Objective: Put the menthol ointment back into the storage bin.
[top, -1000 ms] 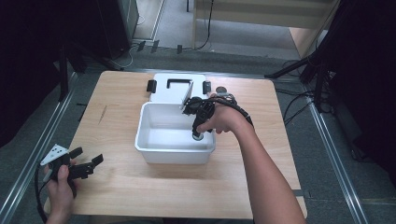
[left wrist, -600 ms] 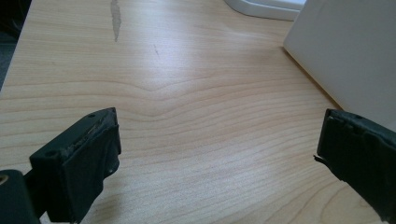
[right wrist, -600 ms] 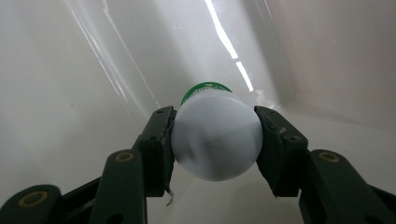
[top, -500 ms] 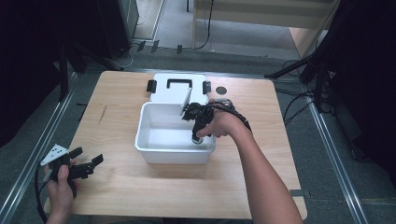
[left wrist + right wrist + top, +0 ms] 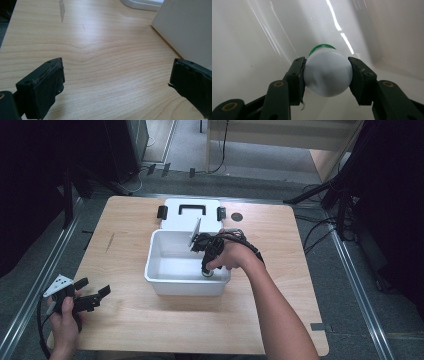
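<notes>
Right hand-held gripper clamped on white bottle, lowered since a second ago to the floor of the bin, lower right of centre in high view. Placement judged near; release pending. Left hand-held gripper open, idle over tabletop.

A white lid with black handle lies on the wooden table.

The right tool grips a white bottle (green-capped) inside a white bin.
</notes>
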Available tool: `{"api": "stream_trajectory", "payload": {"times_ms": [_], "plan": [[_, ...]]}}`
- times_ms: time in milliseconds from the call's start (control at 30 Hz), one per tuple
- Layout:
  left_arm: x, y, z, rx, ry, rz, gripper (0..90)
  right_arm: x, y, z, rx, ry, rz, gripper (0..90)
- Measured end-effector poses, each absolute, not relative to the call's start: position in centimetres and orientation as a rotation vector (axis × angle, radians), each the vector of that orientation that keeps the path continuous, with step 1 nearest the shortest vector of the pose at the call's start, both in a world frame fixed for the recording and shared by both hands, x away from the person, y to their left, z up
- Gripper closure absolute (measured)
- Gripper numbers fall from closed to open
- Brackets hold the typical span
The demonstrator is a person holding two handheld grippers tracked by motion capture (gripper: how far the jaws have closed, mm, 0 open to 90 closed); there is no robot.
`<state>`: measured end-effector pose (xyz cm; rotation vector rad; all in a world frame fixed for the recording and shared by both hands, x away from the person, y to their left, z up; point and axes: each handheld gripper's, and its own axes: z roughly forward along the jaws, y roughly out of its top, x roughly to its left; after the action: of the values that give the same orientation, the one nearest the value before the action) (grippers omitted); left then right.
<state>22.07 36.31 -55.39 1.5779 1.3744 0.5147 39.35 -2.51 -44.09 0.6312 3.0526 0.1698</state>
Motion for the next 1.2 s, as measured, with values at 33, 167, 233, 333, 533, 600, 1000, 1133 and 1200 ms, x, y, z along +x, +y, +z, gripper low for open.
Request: {"api": "stream_trajectory", "payload": {"times_ms": [33,167,233,333,533,600,1000,1133,1200], "plan": [[22.1,36.3,-55.4,1.578,1.375,0.514,0.3,39.3,-2.4,-44.2,0.631,3.057,0.166,51.7],[22.1,36.3,-55.4,1.579,1.376,0.515,0.3,39.3,-2.1,-44.5,0.618,3.062,0.164,51.7],[22.1,36.3,-55.4,1.577,1.375,0.514,0.3,39.3,-2.1,-44.8,0.613,3.065,0.16,51.7],[22.1,36.3,-55.4,1.577,1.375,0.513,0.3,39.3,-2.2,-45.2,0.608,3.069,0.155,51.7],[22.1,36.3,-55.4,1.579,1.378,0.512,0.3,39.2,-2.3,-46.0,0.58,3.079,0.12,51.7],[22.1,36.3,-55.4,1.577,1.379,0.512,0.3,39.2,-2.2,-46.2,0.574,3.081,0.103,51.7],[22.1,36.4,-55.4,1.576,1.378,0.511,0.3,39.2,-1.8,-46.6,0.596,3.083,0.002,51.3],[22.1,36.4,-55.4,1.576,1.378,0.511,0.3,39.2,-1.9,-46.5,0.599,3.087,0.012,50.6],[22.1,36.4,-55.4,1.576,1.377,0.511,0.3,39.2,-1.9,-46.5,0.599,3.087,0.012,50.7]]}}
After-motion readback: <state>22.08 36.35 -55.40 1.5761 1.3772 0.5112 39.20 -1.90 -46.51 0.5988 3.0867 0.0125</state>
